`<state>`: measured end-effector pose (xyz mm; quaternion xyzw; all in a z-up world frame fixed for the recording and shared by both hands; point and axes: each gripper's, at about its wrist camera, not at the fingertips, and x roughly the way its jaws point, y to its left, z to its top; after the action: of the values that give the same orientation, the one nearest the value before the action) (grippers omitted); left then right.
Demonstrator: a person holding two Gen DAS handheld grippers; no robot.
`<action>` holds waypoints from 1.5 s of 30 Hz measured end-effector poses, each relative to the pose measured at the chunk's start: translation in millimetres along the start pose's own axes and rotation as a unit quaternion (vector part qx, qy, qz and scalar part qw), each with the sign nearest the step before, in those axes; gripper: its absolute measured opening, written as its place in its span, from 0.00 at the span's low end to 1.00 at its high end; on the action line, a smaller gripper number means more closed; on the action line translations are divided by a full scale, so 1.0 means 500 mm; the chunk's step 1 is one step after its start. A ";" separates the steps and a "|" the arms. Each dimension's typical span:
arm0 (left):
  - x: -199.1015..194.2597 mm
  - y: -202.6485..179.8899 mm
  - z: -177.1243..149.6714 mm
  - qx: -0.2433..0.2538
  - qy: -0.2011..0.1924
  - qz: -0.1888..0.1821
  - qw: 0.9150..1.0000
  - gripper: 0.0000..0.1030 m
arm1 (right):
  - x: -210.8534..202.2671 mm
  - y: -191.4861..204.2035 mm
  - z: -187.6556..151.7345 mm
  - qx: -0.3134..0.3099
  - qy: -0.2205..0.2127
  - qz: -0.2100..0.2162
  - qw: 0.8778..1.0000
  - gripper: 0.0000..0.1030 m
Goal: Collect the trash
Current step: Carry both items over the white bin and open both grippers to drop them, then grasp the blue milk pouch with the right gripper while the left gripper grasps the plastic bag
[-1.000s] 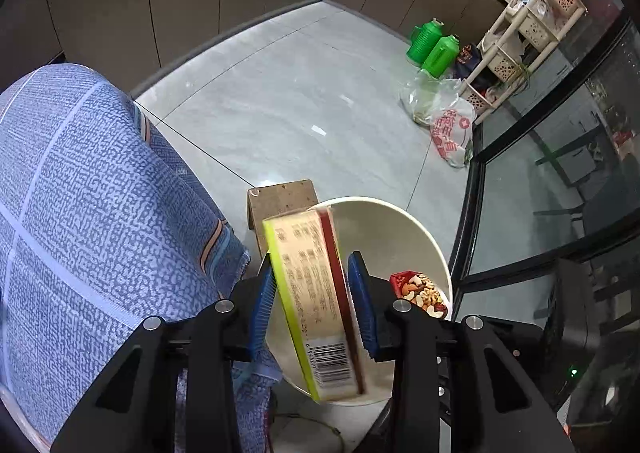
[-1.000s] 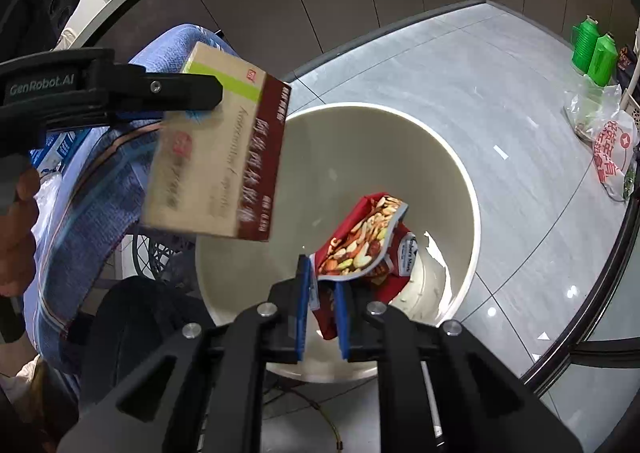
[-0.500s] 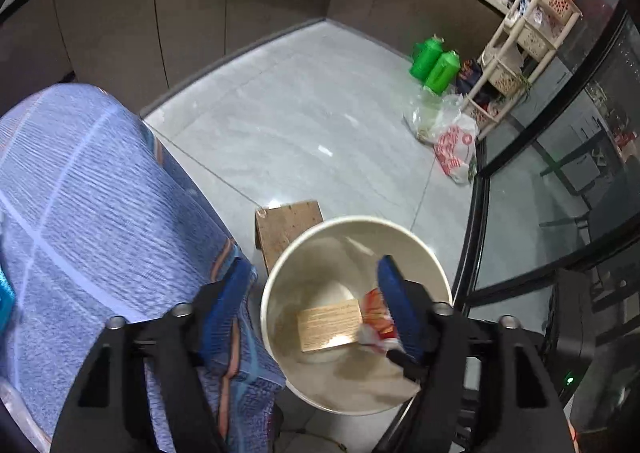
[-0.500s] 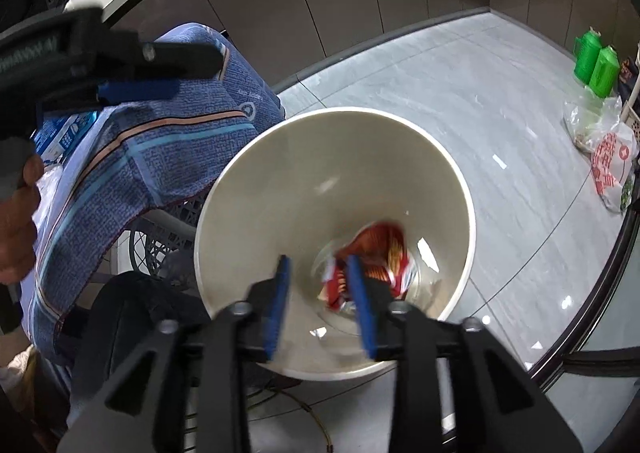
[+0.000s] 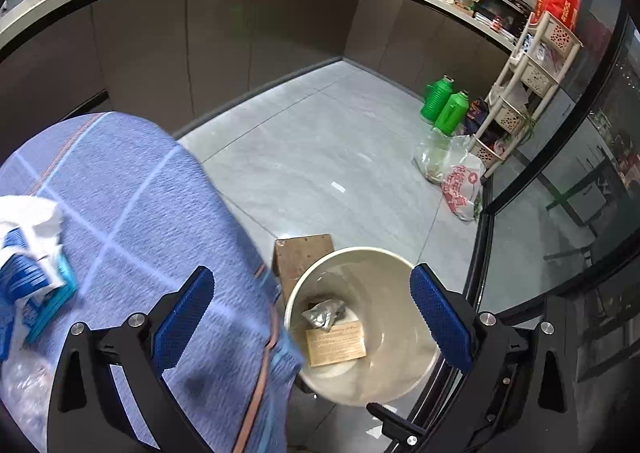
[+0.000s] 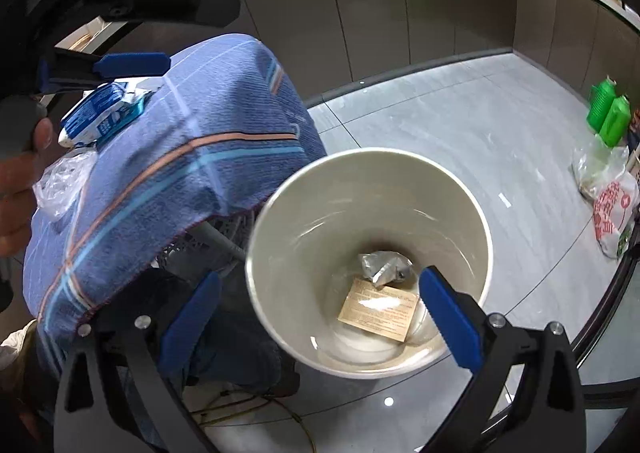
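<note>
Both grippers, left (image 5: 312, 311) and right (image 6: 320, 313), are opening, empty, above the bin (image 6: 478, 213); box (image 6: 378, 309) inside. Next: grab the blue pack (image 6: 100, 117) on the left.

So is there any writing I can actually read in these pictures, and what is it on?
No text is clear enough to quote.
Flat box in the bin: fine print, too small.
White bag beside the shelf rack: red characters, blurred.
Blue packet on the cloth: white print, blurred.
Red bag atop the rack: light print, too small.
</note>
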<state>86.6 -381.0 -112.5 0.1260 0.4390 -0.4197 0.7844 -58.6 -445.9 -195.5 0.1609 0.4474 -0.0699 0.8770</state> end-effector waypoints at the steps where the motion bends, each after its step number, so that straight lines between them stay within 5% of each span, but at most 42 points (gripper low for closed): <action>1: -0.014 0.003 0.000 -0.002 -0.002 0.002 1.000 0.92 | -0.004 0.002 0.002 -0.002 -0.001 0.001 1.000 0.97; 10: -0.200 0.138 -0.042 -0.090 -0.042 0.028 0.995 0.92 | -0.068 0.109 0.053 -0.042 -0.028 0.019 0.999 0.97; 19: -0.380 0.310 -0.145 -0.177 -0.078 0.093 0.977 0.92 | -0.095 0.277 0.083 -0.112 -0.042 0.066 0.991 0.97; 29: -0.476 0.450 -0.248 -0.236 -0.089 0.135 0.958 0.92 | -0.077 0.446 0.111 -0.151 -0.038 0.113 0.981 0.97; 34: -0.488 0.482 -0.295 -0.249 -0.085 0.123 0.957 0.92 | -0.059 0.465 0.182 -0.113 -0.046 0.108 0.987 0.97; 39: -0.473 0.497 -0.322 -0.262 -0.075 0.093 0.958 0.90 | -0.021 0.536 0.235 -0.148 -0.055 0.094 0.983 0.97; 45: -0.466 0.510 -0.343 -0.258 -0.060 0.066 0.962 0.76 | 0.079 0.590 0.257 -0.184 -0.024 0.059 0.981 0.75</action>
<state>121.9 0.8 -70.8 -0.0772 0.4751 -0.2467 0.8411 141.5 -212.4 -92.0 0.0211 0.4209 0.0620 0.9048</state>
